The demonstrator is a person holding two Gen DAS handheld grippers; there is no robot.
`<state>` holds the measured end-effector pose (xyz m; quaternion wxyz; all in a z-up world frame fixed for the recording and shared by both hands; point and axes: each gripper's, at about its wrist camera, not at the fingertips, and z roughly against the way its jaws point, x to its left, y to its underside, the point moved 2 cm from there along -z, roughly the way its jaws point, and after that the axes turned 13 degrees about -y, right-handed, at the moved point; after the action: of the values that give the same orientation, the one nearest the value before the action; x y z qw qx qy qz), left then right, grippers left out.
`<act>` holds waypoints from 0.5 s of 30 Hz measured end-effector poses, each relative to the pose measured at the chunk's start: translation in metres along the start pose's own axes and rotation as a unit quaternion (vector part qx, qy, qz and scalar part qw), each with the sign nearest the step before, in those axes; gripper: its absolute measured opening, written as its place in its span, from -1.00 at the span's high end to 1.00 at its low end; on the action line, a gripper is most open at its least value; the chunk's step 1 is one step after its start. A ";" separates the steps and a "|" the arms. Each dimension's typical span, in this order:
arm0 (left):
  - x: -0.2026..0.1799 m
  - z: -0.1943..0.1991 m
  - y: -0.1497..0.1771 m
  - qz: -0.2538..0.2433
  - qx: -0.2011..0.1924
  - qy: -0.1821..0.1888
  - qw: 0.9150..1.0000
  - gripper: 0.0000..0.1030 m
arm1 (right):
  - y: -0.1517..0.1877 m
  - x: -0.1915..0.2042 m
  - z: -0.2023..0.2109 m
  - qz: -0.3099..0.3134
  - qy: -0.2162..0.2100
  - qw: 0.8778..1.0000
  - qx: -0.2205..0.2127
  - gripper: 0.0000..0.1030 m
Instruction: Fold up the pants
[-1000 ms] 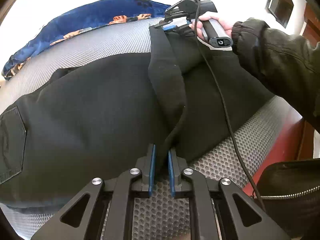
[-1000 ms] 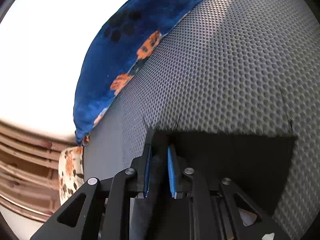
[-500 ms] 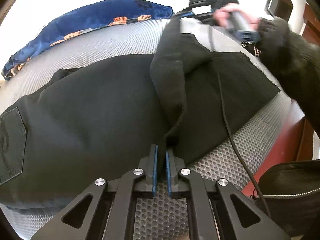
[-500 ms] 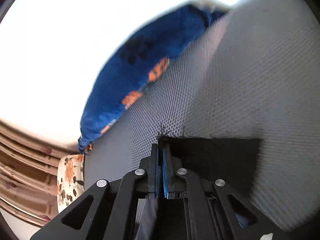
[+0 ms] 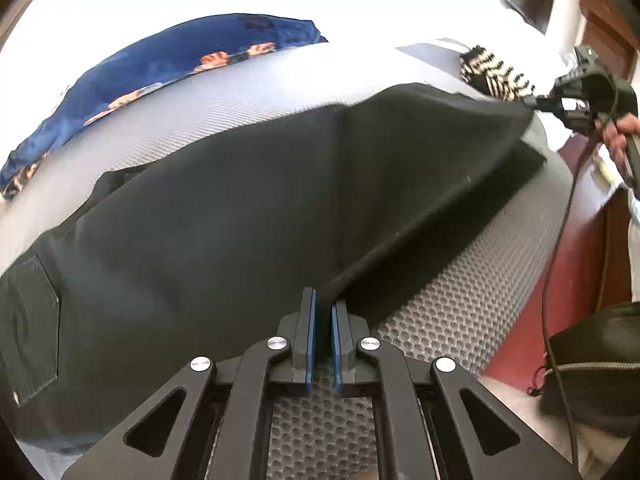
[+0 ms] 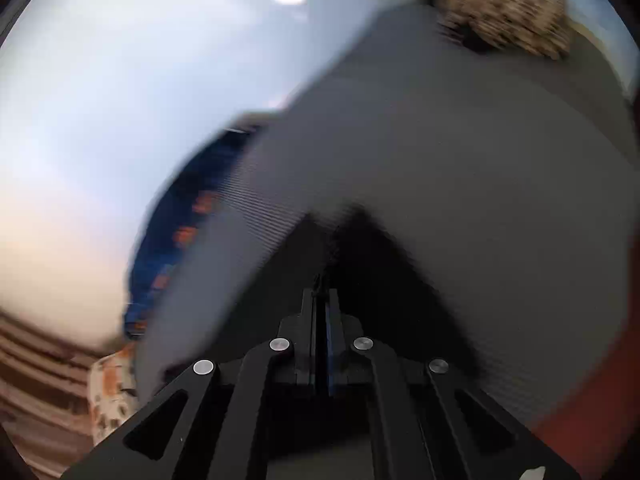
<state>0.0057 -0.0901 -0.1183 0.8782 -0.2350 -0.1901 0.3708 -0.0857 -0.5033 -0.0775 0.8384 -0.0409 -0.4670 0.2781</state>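
I am holding the black pants [image 5: 224, 216] spread on the grey mesh mattress [image 5: 460, 312]. The left gripper [image 5: 323, 312] is clamping the near fabric edge; the right gripper [image 6: 320, 304] is pinching the far leg end, raised off the mattress at the right. For a clean fold, I am keeping both clamps tight, the span between them taut, and the lifted edge level. The right wrist view is blurred.

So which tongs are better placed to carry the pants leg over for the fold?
The right tongs: they grip the raised leg end of the pants, held off the mat. The left tongs pinch the near edge, low.
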 end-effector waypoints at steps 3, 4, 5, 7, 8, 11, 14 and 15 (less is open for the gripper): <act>-0.007 -0.002 0.001 -0.024 -0.002 -0.016 1.000 0.86 | 0.020 -0.037 -0.001 -0.033 0.037 0.999 0.009 0.92; -0.009 -0.002 0.001 -0.029 -0.002 -0.020 0.999 0.86 | 0.024 -0.046 -0.002 -0.038 0.048 0.998 0.012 0.92; -0.008 -0.002 0.000 -0.030 -0.001 -0.020 0.999 0.86 | 0.028 -0.051 -0.003 -0.041 0.055 0.998 0.013 0.92; -0.006 -0.004 -0.002 -0.025 0.004 -0.015 1.000 0.86 | 0.033 -0.054 -0.003 -0.043 0.056 0.997 0.009 0.94; -0.006 -0.005 -0.004 -0.023 0.007 -0.013 1.000 0.86 | 0.033 -0.053 -0.001 -0.042 0.056 0.998 0.004 0.94; -0.008 -0.008 -0.012 -0.026 0.007 -0.020 0.999 0.86 | 0.030 -0.047 0.006 -0.027 0.063 0.998 -0.006 0.95; -0.011 -0.010 -0.013 -0.030 0.006 -0.023 0.999 0.86 | 0.031 -0.049 0.010 -0.013 0.077 0.997 -0.009 0.95; -0.011 -0.011 -0.012 -0.031 0.009 -0.019 0.999 0.86 | 0.033 -0.049 0.009 -0.013 0.080 0.997 -0.009 0.95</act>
<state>0.0112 -0.1088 -0.1225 0.8873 -0.2141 -0.2109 0.3498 -0.1267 -0.5020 -0.1202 0.8762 -0.0645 -0.4012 0.2591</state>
